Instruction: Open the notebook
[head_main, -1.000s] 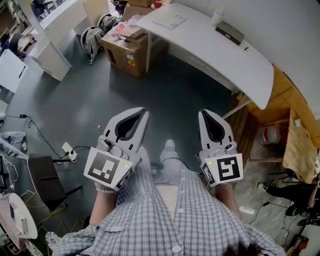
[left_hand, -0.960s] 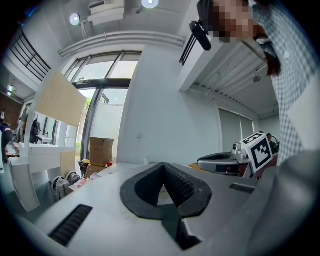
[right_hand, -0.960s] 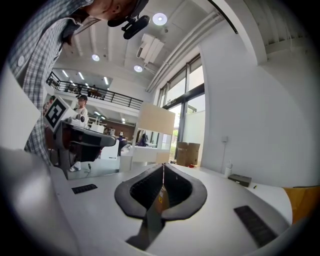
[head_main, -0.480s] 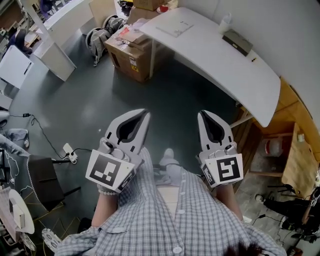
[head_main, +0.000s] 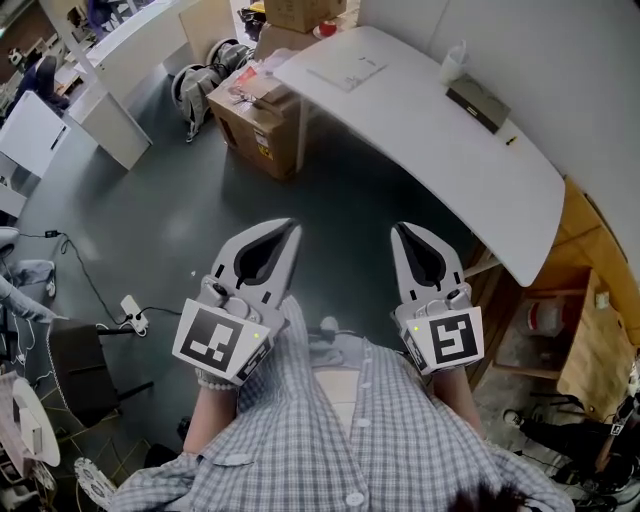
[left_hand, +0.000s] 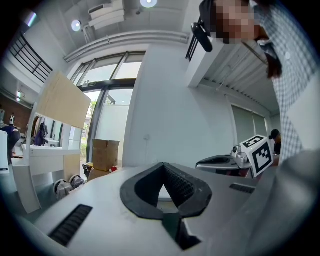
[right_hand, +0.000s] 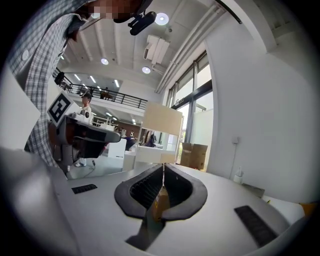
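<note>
A dark, flat notebook-like thing (head_main: 478, 100) lies on the far side of the white table (head_main: 440, 150), beside a clear bottle (head_main: 453, 62); I cannot tell for sure that it is the notebook. A white sheet (head_main: 345, 72) lies at the table's left end. Both grippers are held level in front of the person's checked shirt, well short of the table. My left gripper (head_main: 293, 228) (left_hand: 161, 165) is shut with nothing in it. My right gripper (head_main: 397, 230) (right_hand: 163, 166) has its tips together and holds nothing.
Cardboard boxes (head_main: 262, 110) stand on the grey floor at the table's left end. A white cabinet (head_main: 110, 120) is at the far left. A power strip with cables (head_main: 130, 310) and a dark chair (head_main: 85, 370) are at left. Wooden shelving (head_main: 590, 330) stands at right.
The table has come nearer and lower in the head view as the person walks towards it. Both grippers keep their pose and stay shut.
</note>
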